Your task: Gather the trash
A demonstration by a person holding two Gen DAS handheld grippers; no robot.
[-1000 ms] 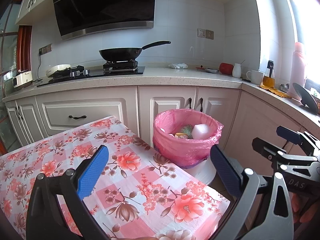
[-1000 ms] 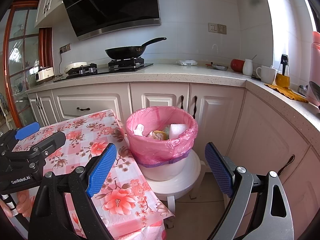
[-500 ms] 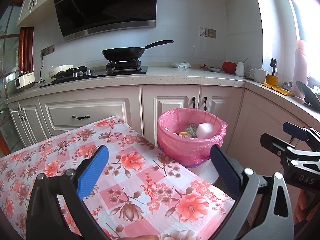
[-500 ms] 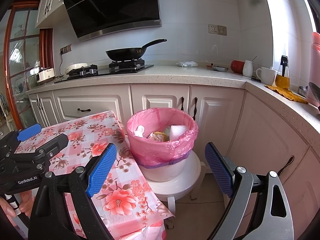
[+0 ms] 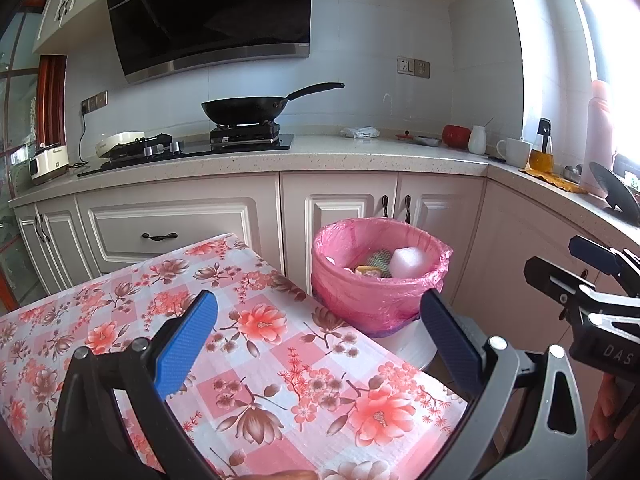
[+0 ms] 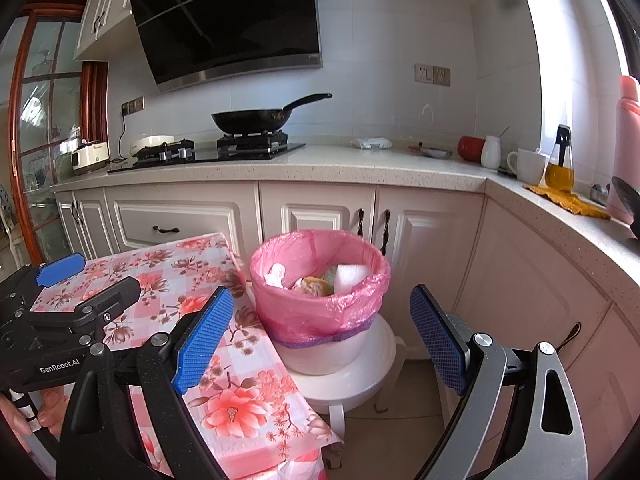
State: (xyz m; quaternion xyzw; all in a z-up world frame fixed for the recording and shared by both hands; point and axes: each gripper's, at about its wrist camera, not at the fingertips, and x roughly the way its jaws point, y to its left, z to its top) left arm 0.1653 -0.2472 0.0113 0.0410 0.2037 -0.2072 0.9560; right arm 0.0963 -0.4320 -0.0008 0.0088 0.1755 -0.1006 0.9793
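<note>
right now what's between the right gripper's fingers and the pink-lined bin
Nothing solid: in the right wrist view the right gripper is open and empty, only air before the bin on its white stool.

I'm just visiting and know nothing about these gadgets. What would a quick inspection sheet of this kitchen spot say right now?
Surface: table with floral cloth; no loose items seen on the visible part.
Job's things: bin with pink bag on a white stool beside the table; it holds a white foam block, crumpled paper and wrappers.
Clutter: counter carries a wok, a white mug, an oil bottle and a red pot.
Grippers: left gripper and right gripper, jaws wide apart, nothing between them.
Cables: one black cord from a wall socket.
Surroundings: range hood, white cabinets.
</note>
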